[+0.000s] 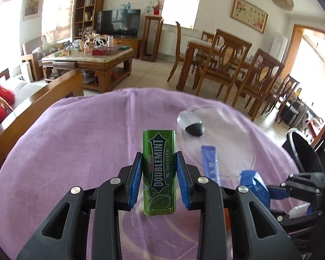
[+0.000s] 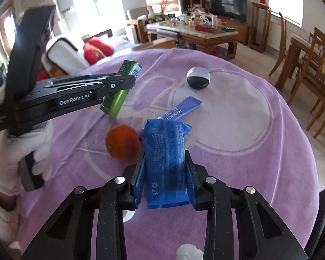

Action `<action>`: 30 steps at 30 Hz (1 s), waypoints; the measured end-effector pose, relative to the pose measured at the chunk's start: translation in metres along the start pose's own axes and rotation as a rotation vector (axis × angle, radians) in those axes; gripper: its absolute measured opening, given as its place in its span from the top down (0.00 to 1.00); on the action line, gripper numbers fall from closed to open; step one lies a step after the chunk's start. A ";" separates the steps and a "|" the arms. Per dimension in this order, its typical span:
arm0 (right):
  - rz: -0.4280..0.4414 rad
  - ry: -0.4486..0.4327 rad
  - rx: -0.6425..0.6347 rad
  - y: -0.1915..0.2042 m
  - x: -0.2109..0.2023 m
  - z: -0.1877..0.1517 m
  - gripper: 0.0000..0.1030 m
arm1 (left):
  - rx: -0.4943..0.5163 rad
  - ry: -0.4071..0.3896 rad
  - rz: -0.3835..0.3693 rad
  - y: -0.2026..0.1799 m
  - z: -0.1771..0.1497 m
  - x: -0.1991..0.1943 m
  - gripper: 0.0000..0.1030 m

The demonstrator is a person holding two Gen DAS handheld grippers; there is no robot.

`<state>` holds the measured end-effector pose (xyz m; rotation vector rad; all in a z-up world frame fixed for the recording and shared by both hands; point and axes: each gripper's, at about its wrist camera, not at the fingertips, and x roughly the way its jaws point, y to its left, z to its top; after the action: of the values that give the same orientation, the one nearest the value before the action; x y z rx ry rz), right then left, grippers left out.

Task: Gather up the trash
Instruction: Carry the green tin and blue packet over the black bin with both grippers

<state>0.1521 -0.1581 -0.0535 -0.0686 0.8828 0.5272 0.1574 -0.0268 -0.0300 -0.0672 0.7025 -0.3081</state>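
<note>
Doublemint gum pack (image 1: 159,171), Wrigley's-branded, pinched in the left claw (image 1: 159,178); only the right view shows an orange (image 2: 122,144) beside the right claw (image 2: 165,181) pinching a blue wrapper (image 2: 165,162).

A round table draped in a lilac cloth (image 2: 238,151) with a pale swirl pattern carries everything here. Directly on the cloth lie an orange (image 2: 122,142) near the middle, a long blue sachet (image 2: 184,108) just beyond it, lying flat and slanting away, and farther out a small dark rounded object in clear wrapping (image 2: 198,78), well apart from the fruit. A bit of crumpled white paper (image 2: 188,252) sits at the near edge.
</note>
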 end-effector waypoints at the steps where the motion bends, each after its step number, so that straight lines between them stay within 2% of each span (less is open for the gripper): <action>1: 0.015 -0.033 0.025 -0.002 -0.011 -0.003 0.69 | -0.002 -0.012 -0.005 0.000 0.002 -0.003 0.70; 7: 0.052 -0.250 0.107 -0.006 -0.080 -0.027 0.69 | 0.049 -0.085 -0.087 -0.036 -0.002 -0.043 0.70; 13: 0.028 -0.380 0.158 -0.017 -0.129 -0.055 0.68 | 0.099 -0.142 -0.151 -0.083 -0.018 -0.086 0.70; 18: 0.031 -0.431 0.207 -0.037 -0.160 -0.075 0.68 | 0.149 -0.152 -0.172 -0.119 -0.025 -0.101 0.70; 23: 0.016 -0.459 0.257 -0.063 -0.186 -0.097 0.68 | 0.182 -0.140 -0.204 -0.156 -0.034 -0.097 0.70; 30: -0.032 -0.498 0.363 -0.117 -0.219 -0.133 0.68 | 0.219 -0.112 -0.306 -0.217 -0.041 -0.078 0.70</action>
<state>-0.0019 -0.3860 0.0079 0.3658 0.4757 0.3247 0.0192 -0.2088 0.0230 0.0167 0.5428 -0.6674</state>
